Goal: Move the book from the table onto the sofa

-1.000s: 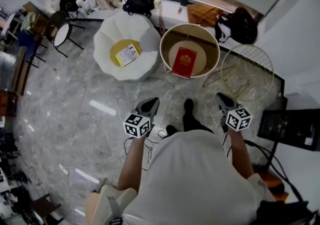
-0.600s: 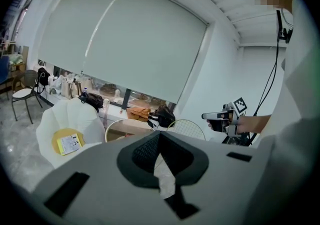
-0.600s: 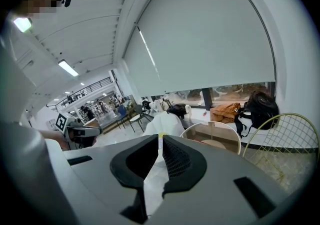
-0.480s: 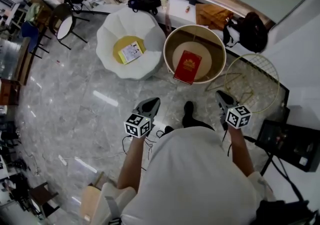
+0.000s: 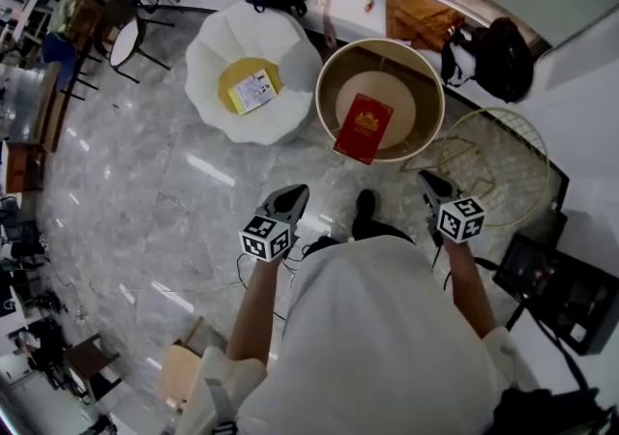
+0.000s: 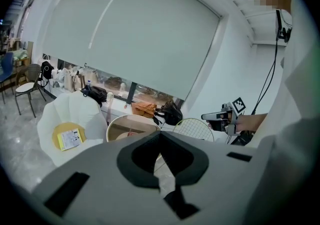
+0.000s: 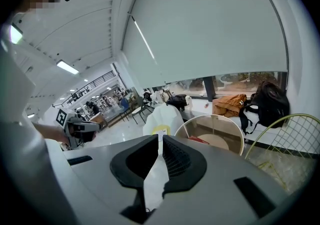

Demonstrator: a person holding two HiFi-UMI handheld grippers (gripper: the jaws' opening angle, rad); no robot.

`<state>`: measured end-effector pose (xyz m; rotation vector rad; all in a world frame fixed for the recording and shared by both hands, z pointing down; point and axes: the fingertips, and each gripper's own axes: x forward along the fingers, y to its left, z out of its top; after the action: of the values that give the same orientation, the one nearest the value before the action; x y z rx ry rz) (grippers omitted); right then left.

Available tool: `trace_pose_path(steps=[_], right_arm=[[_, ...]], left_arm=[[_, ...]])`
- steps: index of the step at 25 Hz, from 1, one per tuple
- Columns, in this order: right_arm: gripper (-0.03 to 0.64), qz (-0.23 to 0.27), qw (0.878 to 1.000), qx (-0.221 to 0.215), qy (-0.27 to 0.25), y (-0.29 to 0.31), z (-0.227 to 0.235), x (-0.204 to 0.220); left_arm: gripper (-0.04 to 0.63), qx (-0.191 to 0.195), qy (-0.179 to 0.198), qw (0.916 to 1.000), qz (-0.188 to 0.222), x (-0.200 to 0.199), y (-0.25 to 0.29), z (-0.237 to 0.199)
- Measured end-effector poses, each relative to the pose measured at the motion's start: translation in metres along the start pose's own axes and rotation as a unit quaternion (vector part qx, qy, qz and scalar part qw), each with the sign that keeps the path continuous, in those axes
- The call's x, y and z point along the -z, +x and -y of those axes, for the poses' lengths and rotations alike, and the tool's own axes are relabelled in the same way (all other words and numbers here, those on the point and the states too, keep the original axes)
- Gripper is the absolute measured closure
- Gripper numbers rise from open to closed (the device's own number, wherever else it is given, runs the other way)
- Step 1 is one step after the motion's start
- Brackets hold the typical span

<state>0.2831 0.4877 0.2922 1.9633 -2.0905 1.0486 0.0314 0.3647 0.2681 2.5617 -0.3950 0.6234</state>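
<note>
A red book point(image 5: 364, 128) lies inside the round beige table point(image 5: 325, 85); the right gripper view shows its corner point(image 7: 200, 140) past the table's rim point(image 7: 212, 118). Left of the table stands the white shell-shaped sofa point(image 5: 211, 54), with a yellow cushion point(image 5: 235, 78) and a booklet on it. My left gripper point(image 5: 293, 196) is shut and empty, held over the floor short of the table. My right gripper point(image 5: 429, 186) is shut and empty too, near the table's right front. Each gripper view shows its jaws closed together, left point(image 6: 160, 135) and right point(image 7: 160, 137).
A yellow wire-frame table point(image 5: 493, 158) stands right of the round table. Behind it are a black backpack point(image 5: 488, 56) and a brown bag point(image 5: 421, 17). A black chair point(image 5: 121, 37) stands far left, dark equipment point(image 5: 566, 288) at the right. Marble floor lies between.
The person has stepped toward the table: table, book and sofa sit nearer in the head view. Both grippers went forward with them and stayed shut.
</note>
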Motion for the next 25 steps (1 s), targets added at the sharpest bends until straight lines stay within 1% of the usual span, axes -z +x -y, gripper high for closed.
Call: trace_pose_path(steps=[4,9,16,20,25], right_arm=[[0.569,-0.015,1.0,-0.007,0.007,0.012,0.023,0.004],[0.569,-0.032,0.999,-0.014,0.014,0.028,0.039,0.005],[0.569,-0.057,0.997,-0.008,0.043,0.054,0.048,0.021],[0.569,-0.069,0.996,0.001,0.064,0.074,0.05,0.034],[0.569,-0.077,0.993,0.018,0.088,0.104,0.056,0.048]], left_arm=[[0.594,-0.005,0.001,0.9999,-0.013,-0.001,0.024,-0.004],[0.594,-0.002,0.005,0.9994,-0.035,-0.006,0.05,-0.009],[0.594,0.021,0.006,0.9969,-0.076,0.004,0.088,-0.026],[0.594,0.037,0.008,0.9944,-0.098,0.012,0.111,-0.045],[0.594,0.057,0.001,0.9917,-0.115,0.023,0.139,-0.074]])
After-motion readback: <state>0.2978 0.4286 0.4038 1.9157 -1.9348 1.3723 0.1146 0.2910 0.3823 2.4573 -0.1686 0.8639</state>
